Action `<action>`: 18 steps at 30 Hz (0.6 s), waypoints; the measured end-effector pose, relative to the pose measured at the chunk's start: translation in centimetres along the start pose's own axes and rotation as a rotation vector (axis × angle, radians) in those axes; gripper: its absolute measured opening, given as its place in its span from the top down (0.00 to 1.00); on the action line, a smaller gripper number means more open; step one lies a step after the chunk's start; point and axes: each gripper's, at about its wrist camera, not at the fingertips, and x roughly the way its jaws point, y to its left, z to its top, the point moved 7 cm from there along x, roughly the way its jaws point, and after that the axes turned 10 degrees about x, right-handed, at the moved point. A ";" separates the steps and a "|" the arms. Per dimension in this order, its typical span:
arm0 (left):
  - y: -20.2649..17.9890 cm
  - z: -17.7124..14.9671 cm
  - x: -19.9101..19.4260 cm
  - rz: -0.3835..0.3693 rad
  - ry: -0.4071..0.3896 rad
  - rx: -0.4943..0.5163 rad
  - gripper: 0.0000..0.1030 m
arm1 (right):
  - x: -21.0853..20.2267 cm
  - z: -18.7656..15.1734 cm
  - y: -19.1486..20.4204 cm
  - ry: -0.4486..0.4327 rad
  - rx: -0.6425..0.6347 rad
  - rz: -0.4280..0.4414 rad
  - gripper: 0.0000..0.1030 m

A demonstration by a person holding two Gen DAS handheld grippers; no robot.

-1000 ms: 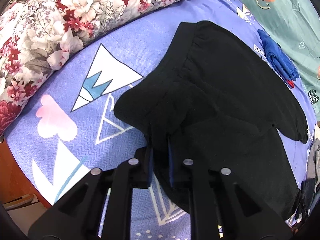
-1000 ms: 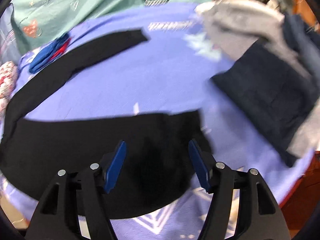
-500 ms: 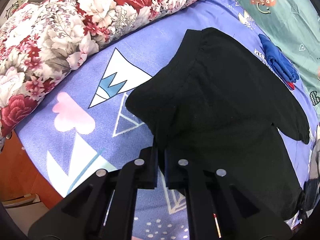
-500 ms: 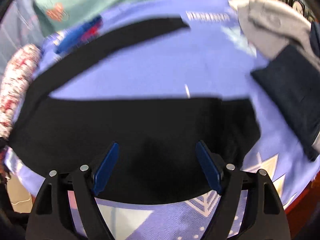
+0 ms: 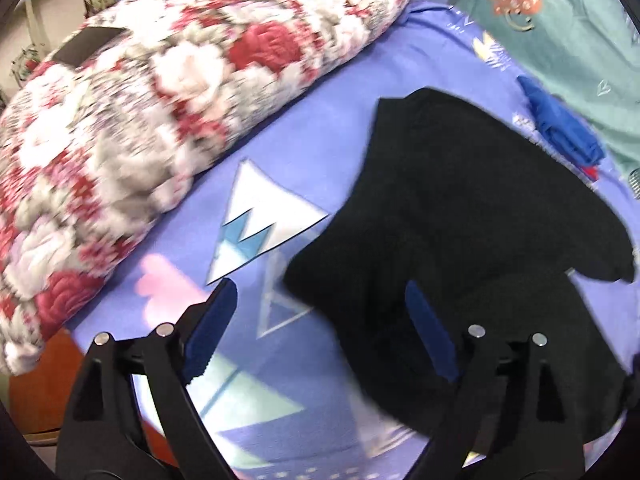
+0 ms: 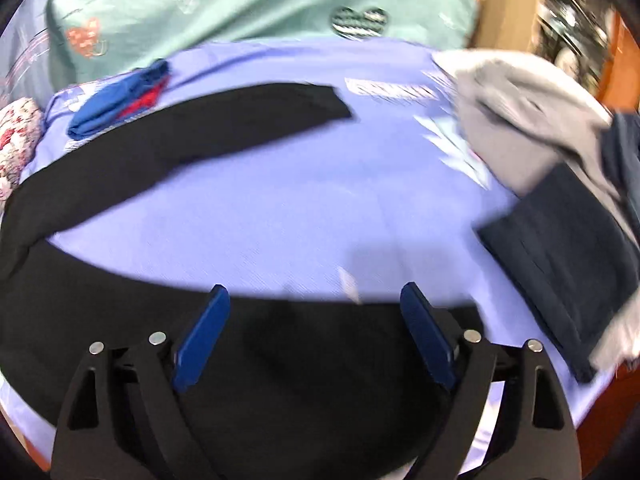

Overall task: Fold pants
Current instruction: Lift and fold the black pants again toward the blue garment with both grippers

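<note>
Fingers of both grippers stand wide apart and clamp nothing. The left gripper (image 5: 320, 324) has just been opening; black cloth lies under its right-hand pad, but neither pad presses on it. The right gripper (image 6: 316, 332) has likewise just been opening, its blue pads (image 6: 202, 336) hovering over the near trouser leg without contact that can be made out.

The black pants (image 5: 460, 240) lie flat on the lilac bedsheet (image 5: 304, 128). In the left wrist view the waist end fills the field from 12 to 5 o'clock. In the right wrist view one leg runs across 6 o'clock, while the other leg (image 6: 208, 128) sweeps from 9 toward 12 o'clock, well apart from the first, so the legs form an open V.

Step in hand, as judged: release after laying the garment out; no fold is yet made. The next move calls for pinching the far leg at cuff and hip and carrying it onto the near leg, edges matched.

Outward: a blue folded cloth (image 6: 116, 100) lies just beside the far leg at 10 o'clock; folded dark and grey garments (image 6: 560, 232) sit at 3 o'clock; a floral quilt (image 5: 160, 120) lies at 10 o'clock in the left view.
</note>
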 end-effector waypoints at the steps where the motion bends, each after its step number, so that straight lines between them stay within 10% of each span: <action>1: -0.8 0.8 -0.1 -0.027 -0.010 0.003 0.15 | 0.7 0.6 2.0 0.006 -0.020 0.033 0.15; 8: -4.8 7.9 1.3 -0.026 -0.074 0.079 0.07 | 6.8 5.3 15.0 0.073 -0.164 0.250 0.24; 16: -5.5 12.9 6.9 0.038 -0.048 0.138 0.07 | 14.3 8.5 16.5 0.177 -0.127 0.218 0.71; 18: -5.0 13.5 8.0 0.039 -0.038 0.140 0.07 | 15.0 9.3 14.0 0.185 -0.048 0.194 1.00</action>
